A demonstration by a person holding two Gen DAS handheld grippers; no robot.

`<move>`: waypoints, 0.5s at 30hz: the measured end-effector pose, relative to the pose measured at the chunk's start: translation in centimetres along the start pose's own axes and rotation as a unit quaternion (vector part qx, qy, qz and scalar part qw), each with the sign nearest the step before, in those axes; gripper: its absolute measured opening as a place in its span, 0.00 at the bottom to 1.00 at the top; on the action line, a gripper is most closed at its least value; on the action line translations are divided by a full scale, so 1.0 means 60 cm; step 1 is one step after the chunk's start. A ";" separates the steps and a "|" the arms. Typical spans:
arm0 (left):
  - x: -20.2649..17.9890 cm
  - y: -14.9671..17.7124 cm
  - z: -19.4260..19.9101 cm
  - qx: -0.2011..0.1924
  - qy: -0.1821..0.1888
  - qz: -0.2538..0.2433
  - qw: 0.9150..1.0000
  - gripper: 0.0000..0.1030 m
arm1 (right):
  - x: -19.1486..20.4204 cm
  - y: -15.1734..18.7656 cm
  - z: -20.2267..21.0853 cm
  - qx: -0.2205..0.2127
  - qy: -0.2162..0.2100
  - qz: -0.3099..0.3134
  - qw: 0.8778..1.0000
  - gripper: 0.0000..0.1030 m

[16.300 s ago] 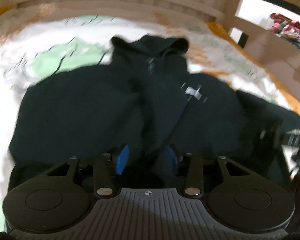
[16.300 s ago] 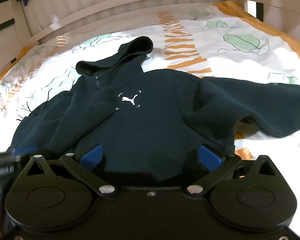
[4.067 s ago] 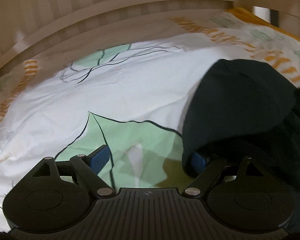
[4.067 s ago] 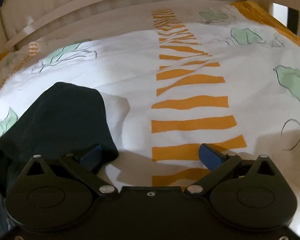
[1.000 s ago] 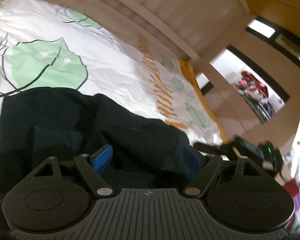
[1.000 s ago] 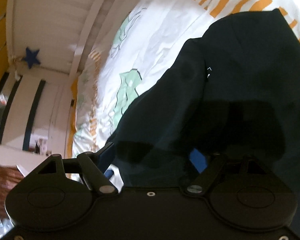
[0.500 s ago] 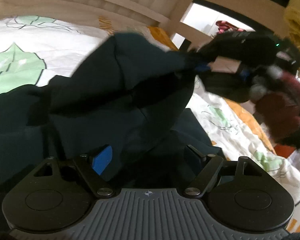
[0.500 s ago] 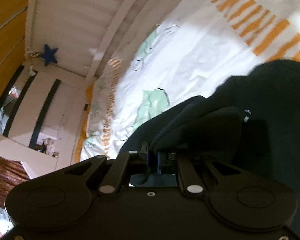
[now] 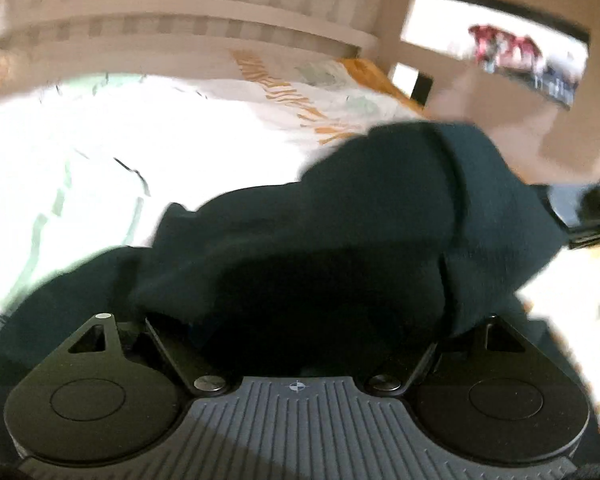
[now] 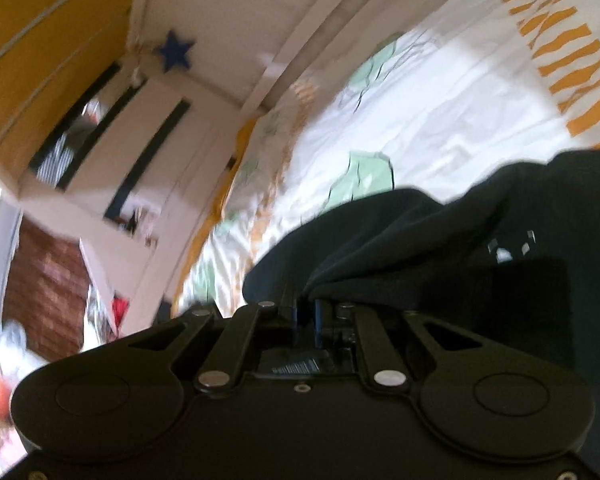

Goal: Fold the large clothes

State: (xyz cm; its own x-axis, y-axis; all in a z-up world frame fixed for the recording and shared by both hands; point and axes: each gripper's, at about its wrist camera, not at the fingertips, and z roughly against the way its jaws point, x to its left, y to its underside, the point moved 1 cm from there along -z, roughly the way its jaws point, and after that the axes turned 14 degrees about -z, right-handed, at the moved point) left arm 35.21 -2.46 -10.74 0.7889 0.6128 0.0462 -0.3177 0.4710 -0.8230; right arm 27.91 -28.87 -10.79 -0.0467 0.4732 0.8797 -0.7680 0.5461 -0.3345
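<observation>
Hoodie point(image 10: 440, 240) bunched on bedsheet point(image 10: 440, 128)
Right gripper point(image 10: 306, 314) clenched on hoodie fold; left gripper point(image 9: 308, 344) buried in cloth, grip impossible to tell; both views blurred.

left gripper point(image 9: 300, 332): linkage arms splayed wide toward 10 and 2 o'clock, so the jaws stand apart; both fingertips are buried under dark cloth and cannot be seen.
left wrist: roughly level, body filling the view from 4 through 8 o'clock, looking forward; picture blurred.
right gripper point(image 10: 305, 312): linkage arms drawn in toward 12 o'clock, blue pads point(image 10: 316, 314) nearly together with a fold of the dark hoodie point(image 10: 440, 240) pinched between them.
right wrist: rolled strongly, the scene tilted with the bed climbing toward 1 o'clock.
right gripper from the left view point(image 9: 598, 212): dark body at 3 o'clock, touching the hoodie's edge.
</observation>
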 end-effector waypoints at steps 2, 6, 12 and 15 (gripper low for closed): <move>-0.006 0.013 0.019 0.015 -0.019 -0.053 0.998 0.75 | -0.012 0.022 0.001 0.022 0.011 0.024 0.999 0.16; -0.027 0.039 0.039 0.066 -0.083 -0.162 0.981 0.75 | -0.043 0.064 -0.004 0.059 0.055 0.053 0.995 0.16; 0.010 0.069 0.089 0.100 -0.143 -0.129 0.976 0.76 | -0.060 0.098 0.003 0.060 0.125 0.102 0.985 0.21; 0.046 0.076 0.138 0.064 -0.122 0.023 0.990 0.76 | -0.061 0.091 0.021 0.037 0.106 0.068 0.991 0.26</move>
State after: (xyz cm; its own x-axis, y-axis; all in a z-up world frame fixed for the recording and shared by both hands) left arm 31.56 6.63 -9.68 0.6262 0.7633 0.1589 -0.4264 0.5060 -0.7497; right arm 23.06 -28.51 -15.43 -0.0244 0.6783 0.7344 -0.8094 0.4177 -0.4127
